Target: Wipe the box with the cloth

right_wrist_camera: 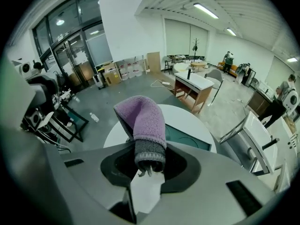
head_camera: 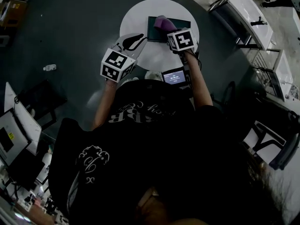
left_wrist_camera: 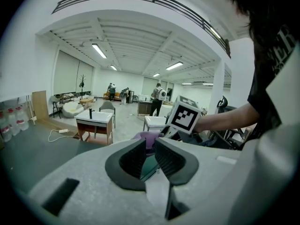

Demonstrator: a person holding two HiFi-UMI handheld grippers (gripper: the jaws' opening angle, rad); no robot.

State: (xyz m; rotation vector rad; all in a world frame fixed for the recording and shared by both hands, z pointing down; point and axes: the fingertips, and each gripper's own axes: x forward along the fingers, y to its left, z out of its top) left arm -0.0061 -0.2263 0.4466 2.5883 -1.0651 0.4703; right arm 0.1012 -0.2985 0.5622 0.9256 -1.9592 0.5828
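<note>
A flat dark green box [head_camera: 177, 26] lies on the round white table [head_camera: 140, 8]. A purple cloth [head_camera: 162, 22] rests on the box's left part, and my right gripper [head_camera: 168, 28] is shut on it. In the right gripper view the purple cloth [right_wrist_camera: 143, 121] sticks up from between the jaws of the right gripper [right_wrist_camera: 149, 159], with the box [right_wrist_camera: 187, 136] just beyond. My left gripper [head_camera: 140, 36] is at the box's left edge. Its jaws are nearly together in the left gripper view [left_wrist_camera: 149, 146], with the teal box edge [left_wrist_camera: 148, 168] between them.
A small screen device [head_camera: 174, 76] stands at the table's near edge. White desks [head_camera: 246, 11] stand on the right. Monitors and cables [head_camera: 16, 135] crowd the left, and a bottle [head_camera: 49, 68] lies on the dark floor.
</note>
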